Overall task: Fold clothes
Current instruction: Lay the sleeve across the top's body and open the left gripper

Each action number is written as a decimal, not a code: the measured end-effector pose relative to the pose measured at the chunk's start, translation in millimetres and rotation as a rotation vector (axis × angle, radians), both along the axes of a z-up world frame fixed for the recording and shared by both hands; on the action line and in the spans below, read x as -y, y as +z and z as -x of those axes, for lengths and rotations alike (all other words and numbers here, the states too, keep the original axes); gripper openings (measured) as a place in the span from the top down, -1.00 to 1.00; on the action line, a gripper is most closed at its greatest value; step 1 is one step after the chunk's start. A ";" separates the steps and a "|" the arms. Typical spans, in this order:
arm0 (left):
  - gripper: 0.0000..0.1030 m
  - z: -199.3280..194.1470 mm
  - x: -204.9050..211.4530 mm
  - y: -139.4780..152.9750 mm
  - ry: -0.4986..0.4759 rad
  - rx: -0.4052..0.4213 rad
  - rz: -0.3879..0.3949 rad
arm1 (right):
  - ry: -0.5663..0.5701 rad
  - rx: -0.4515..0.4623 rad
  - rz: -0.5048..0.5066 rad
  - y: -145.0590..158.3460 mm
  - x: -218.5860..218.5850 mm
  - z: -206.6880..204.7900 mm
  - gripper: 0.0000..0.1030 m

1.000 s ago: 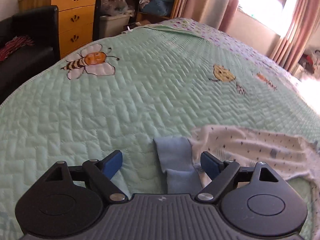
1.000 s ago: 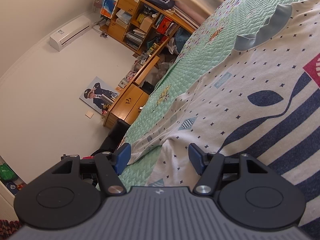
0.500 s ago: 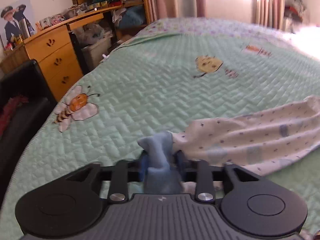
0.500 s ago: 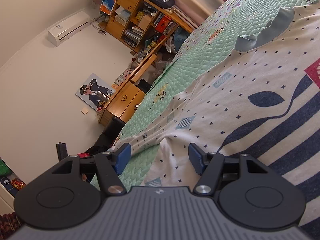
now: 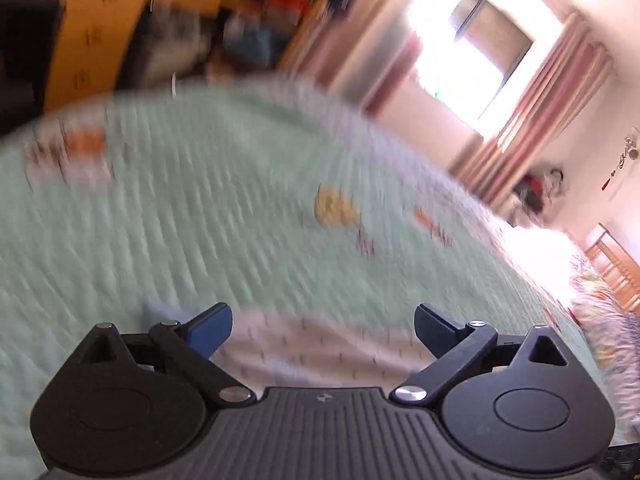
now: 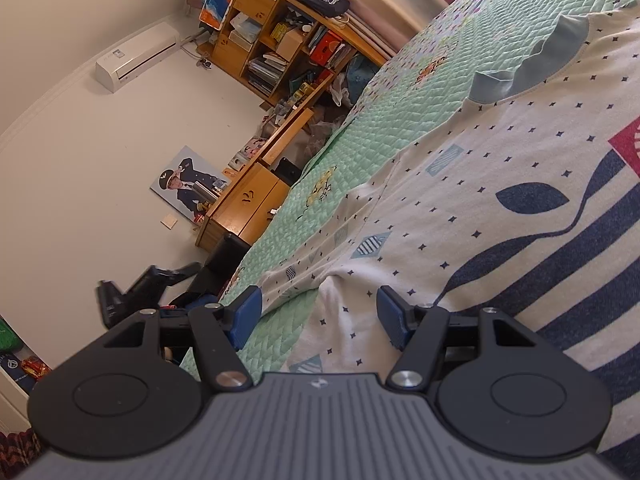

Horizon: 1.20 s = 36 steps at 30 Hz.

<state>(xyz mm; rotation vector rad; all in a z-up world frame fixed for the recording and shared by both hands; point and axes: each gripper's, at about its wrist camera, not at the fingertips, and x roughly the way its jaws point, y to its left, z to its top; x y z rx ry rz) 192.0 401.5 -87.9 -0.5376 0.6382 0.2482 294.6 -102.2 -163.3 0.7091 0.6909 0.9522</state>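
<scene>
white patterned shirt (image 6: 500,184) lies flat on the green quilt (image 6: 400,112), collar end toward the far bed end; left gripper (image 5: 322,326) spread wide though just narrowing, holding nothing; right gripper (image 6: 318,314) gapes over the hem

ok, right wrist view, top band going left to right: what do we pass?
Air conditioner → wooden bookshelf → green quilted bedspread → light blue collar of the patterned shirt.

a white shirt (image 6: 500,184) with navy stripes, small dots and a pale blue collar lay spread flat on the green quilt (image 6: 400,100).
</scene>
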 end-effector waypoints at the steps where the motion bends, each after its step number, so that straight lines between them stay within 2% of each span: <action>1: -0.12 -4.2 -1.2 -9.3 0.051 -0.073 -0.034 | 0.000 0.001 0.002 0.1 -0.1 0.2 -0.26; 2: 0.07 4.1 0.6 -6.8 0.086 -0.060 -0.060 | 0.000 0.001 0.005 0.2 -0.5 0.2 -0.26; 3: -0.22 14.2 2.8 -2.5 0.119 -0.034 -0.085 | 0.000 0.001 0.006 0.3 -0.7 0.2 -0.26; 5: -0.66 41.7 18.6 9.4 0.191 0.010 -0.141 | -0.001 0.002 0.007 0.9 -0.7 0.6 -0.26; 8: -0.80 81.5 59.2 22.1 0.155 0.084 -0.130 | -0.003 0.007 0.023 2.8 -3.0 1.4 -0.26; 9: -0.94 94.0 73.9 22.5 0.149 0.106 -0.108 | -0.004 0.012 0.042 4.3 -5.4 2.0 -0.26; 10: -0.99 107.9 90.8 21.0 0.143 0.122 -0.069 | -0.005 0.019 0.069 6.4 -8.6 2.7 -0.26; 12: -0.98 122.4 123.4 14.0 0.108 0.114 -0.011 | -0.002 0.037 0.145 12.6 -17.3 4.5 -0.26; 15: -0.98 134.1 178.0 1.4 0.023 0.056 0.054 | -0.017 0.051 0.268 27.9 -27.2 13.6 -0.28; 16: -0.98 135.8 196.3 -2.7 -0.015 0.028 0.069 | -0.034 0.048 0.291 35.3 -27.5 21.0 -0.41; 17: -0.98 138.8 211.1 -3.2 -0.059 0.024 0.073 | -0.049 0.051 0.302 42.3 -25.9 30.7 -0.54; 19: -0.98 146.4 235.6 -0.6 -0.133 0.033 0.069 | -0.069 0.076 0.290 55.5 -17.3 56.6 -0.57; 21: -0.98 155.6 255.2 5.4 -0.185 0.051 0.056 | -0.071 0.126 0.320 68.2 -9.8 86.7 -0.59; 26: -0.98 175.2 278.1 8.3 -0.182 0.057 0.085 | -0.019 0.172 0.490 74.4 3.5 144.6 -0.63; 30: -0.98 183.7 293.7 5.4 -0.220 0.007 0.105 | 0.026 0.077 0.639 59.0 3.9 159.3 -0.63; 33: -0.98 186.6 307.7 5.5 -0.281 -0.015 0.075 | -0.032 0.070 0.612 70.1 10.9 169.3 -0.63; 36: -0.98 186.8 316.3 9.6 -0.301 -0.018 0.048 | -0.078 0.131 0.571 88.5 13.5 174.6 -0.64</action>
